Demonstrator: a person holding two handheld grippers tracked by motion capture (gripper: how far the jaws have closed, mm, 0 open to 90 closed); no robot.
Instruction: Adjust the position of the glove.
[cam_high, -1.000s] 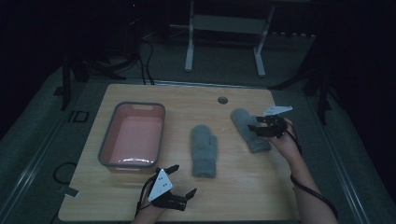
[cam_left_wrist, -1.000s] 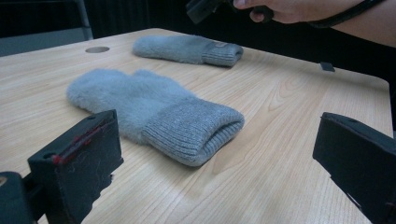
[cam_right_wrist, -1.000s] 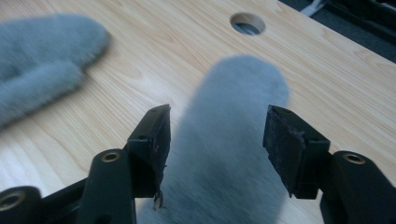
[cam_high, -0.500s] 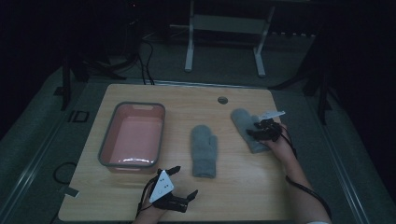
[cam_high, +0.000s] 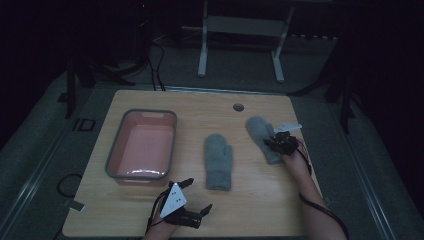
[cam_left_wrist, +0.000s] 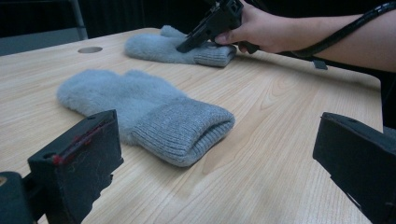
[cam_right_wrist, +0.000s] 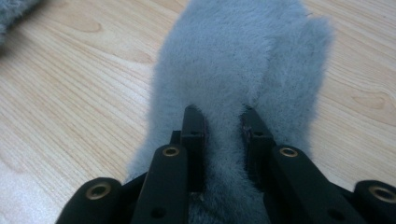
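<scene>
Two grey fluffy mittens lie on the wooden table. The right mitten (cam_high: 259, 131) lies near the table's right edge, and my right gripper (cam_high: 279, 143) presses down on its cuff end. In the right gripper view the mitten (cam_right_wrist: 243, 56) bulges up between the narrow jaws of the right gripper (cam_right_wrist: 222, 121), which is shut on a fold of it. The middle mitten (cam_high: 218, 161) lies flat, cuff toward the person. My left gripper (cam_high: 197, 194) hovers near the front edge, open. In the left gripper view, the left gripper (cam_left_wrist: 217, 158) has its jaws wide apart before the middle mitten's (cam_left_wrist: 140, 107) cuff, apart from it.
A pink basin (cam_high: 114, 165) with a grey rim stands on the table's left half, with nothing in it. A round hole (cam_high: 238, 107) sits near the table's back edge. Metal stand legs (cam_high: 202, 55) rise from the floor beyond the table.
My right gripper has come down and slightly toward the person along the right mitten, settling on its cuff end. The left gripper and the middle mitten have not moved.
</scene>
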